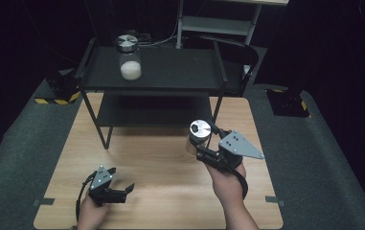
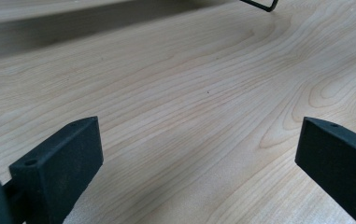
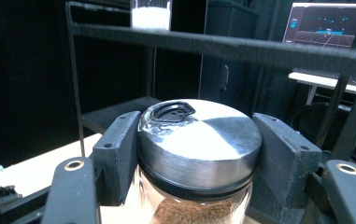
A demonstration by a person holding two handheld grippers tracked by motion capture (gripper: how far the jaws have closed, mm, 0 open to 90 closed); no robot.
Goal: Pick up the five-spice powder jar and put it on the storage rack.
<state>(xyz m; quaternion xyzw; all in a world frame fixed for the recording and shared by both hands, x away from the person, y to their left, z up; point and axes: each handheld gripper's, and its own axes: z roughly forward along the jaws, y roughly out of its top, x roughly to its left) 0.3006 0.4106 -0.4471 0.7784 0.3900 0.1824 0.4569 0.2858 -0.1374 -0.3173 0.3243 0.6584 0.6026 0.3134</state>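
No readable text, labels, brands or nos. anywhere. Monitor [image 3: 332, 23], upper right of right gripper view: blue graphics on dark screen, lettering too small & blurred to read. Yellow-black hazard stripes [image 1: 55, 101] at left of high view: pattern only, no wording. Jar lid [image 3: 203, 135], centre of right gripper view: bare metal, no print.

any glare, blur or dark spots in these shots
High view: dim overall, black surroundings, a soft shadow under the shelf rack on the table. Right gripper view: bright glare on the jar's metal lid, the near jaws slightly soft, background dark apart from a lit screen. Left gripper view: evenly lit wood grain, the jaws at the bottom a little blurred.
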